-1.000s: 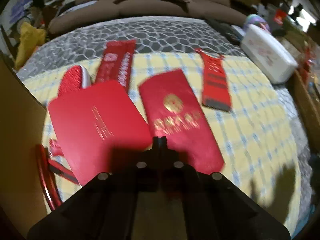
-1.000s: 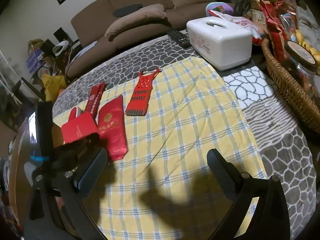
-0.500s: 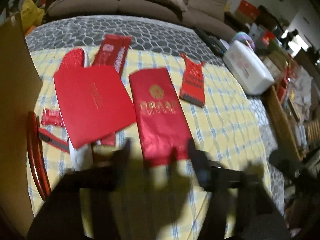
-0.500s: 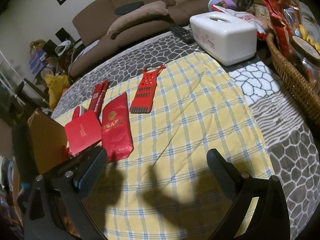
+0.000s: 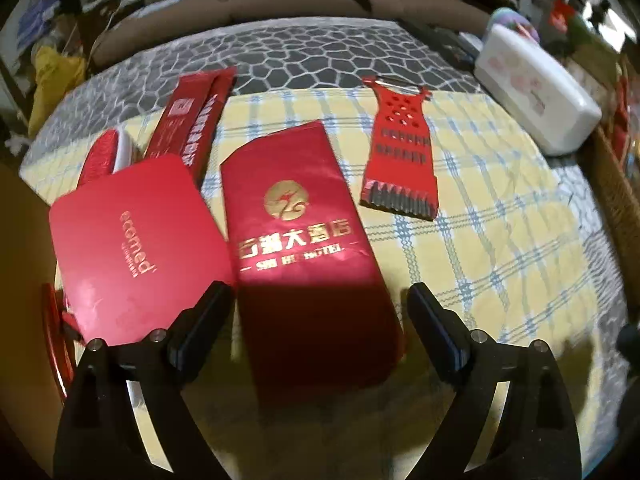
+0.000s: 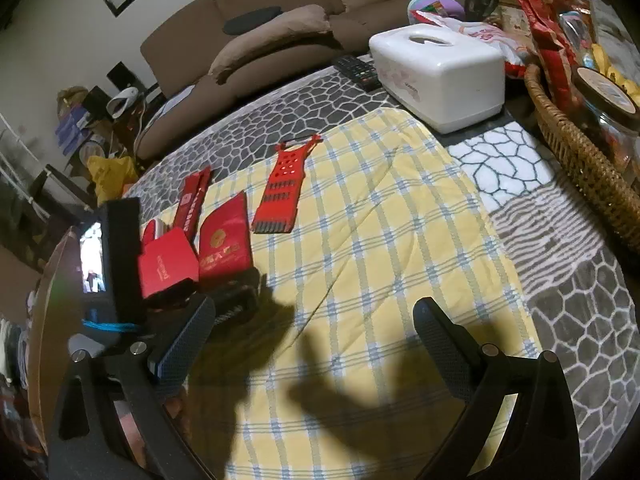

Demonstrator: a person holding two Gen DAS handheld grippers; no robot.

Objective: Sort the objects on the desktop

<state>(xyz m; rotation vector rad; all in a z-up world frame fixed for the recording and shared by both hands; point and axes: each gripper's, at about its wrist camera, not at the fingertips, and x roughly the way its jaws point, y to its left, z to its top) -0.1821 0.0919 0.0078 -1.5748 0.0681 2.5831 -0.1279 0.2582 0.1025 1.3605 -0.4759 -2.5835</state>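
Several red items lie on a yellow checked cloth (image 5: 500,240). A red hotel envelope (image 5: 304,248) lies flat between the fingers of my open left gripper (image 5: 320,312), its near end in shadow. A red "ecomed" card (image 5: 132,248) lies left of it, under my left fingertip. A long red box (image 5: 192,128) and a red-and-white oval item (image 5: 104,152) lie behind. A red dress-shaped cutout (image 5: 400,160) lies to the right. My right gripper (image 6: 314,344) is open and empty above the cloth; the envelope (image 6: 224,244) and cutout (image 6: 282,192) show far left.
A white tissue box (image 6: 436,68) and a remote (image 6: 356,72) sit at the back right. A wicker basket (image 6: 580,152) with jars and packets stands at the right edge. A brown board (image 5: 20,240) and a red curved item (image 5: 56,344) are at the left. A sofa is behind.
My left gripper was shut one second ago; it has opened wide and now straddles the near end of the red envelope. My right gripper stays open, almost still.
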